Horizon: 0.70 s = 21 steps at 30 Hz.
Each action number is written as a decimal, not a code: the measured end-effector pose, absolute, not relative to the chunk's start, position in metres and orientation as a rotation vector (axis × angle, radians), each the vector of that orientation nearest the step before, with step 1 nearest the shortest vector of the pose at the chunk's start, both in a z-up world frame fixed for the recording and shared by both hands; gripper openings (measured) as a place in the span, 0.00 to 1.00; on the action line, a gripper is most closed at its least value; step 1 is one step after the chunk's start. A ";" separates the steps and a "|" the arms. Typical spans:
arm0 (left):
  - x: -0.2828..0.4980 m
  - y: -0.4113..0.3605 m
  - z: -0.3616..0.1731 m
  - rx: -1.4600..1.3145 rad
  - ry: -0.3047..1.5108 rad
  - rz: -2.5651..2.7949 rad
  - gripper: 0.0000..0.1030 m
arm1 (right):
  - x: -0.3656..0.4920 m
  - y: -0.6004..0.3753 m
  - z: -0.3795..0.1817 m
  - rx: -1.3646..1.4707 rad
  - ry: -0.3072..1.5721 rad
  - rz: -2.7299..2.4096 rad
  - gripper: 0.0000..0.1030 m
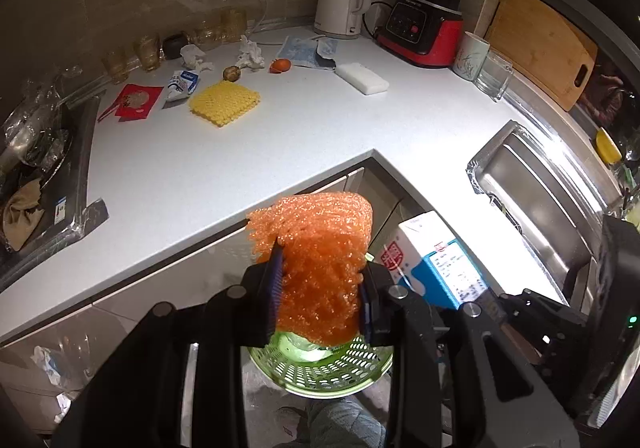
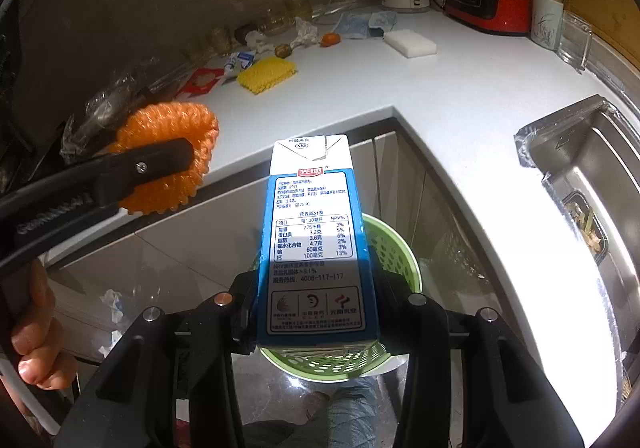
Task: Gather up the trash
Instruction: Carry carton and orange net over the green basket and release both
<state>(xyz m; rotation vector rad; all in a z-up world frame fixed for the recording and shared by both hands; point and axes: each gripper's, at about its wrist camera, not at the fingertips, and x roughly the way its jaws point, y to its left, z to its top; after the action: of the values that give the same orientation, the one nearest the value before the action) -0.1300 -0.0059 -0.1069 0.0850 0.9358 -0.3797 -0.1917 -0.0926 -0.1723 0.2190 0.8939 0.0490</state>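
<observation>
I am holding my left hand-held gripper clamped on orange foam netting and my right hand-held gripper gripping a milk carton, both above the green bin for dropping.

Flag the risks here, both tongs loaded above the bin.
1. The milk carton looks nearly as wide as the green basket; released tilted, it could catch the rim.
2. The orange foam net is light and sits toward the basket's edge, so it may land outside.
</observation>
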 end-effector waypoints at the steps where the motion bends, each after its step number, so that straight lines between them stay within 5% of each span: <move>1: -0.133 -0.005 -0.108 0.087 0.936 -0.377 0.29 | -0.190 -0.090 -0.180 0.213 0.907 0.048 0.42; 4: -0.139 -0.002 -0.110 0.088 0.943 -0.375 0.29 | -0.183 -0.085 -0.204 0.205 0.951 0.037 0.50; 6: -0.142 -0.001 -0.113 0.087 0.952 -0.374 0.29 | -0.179 -0.083 -0.217 0.175 0.975 0.029 0.69; 21: -0.149 -0.010 -0.133 0.097 1.017 -0.400 0.33 | -0.218 -0.123 -0.157 0.204 0.816 -0.109 0.90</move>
<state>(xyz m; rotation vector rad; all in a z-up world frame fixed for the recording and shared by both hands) -0.1491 -0.0104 -0.1333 0.0972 1.0175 -0.3998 -0.2177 -0.1231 -0.1568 0.2037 0.8161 -0.1087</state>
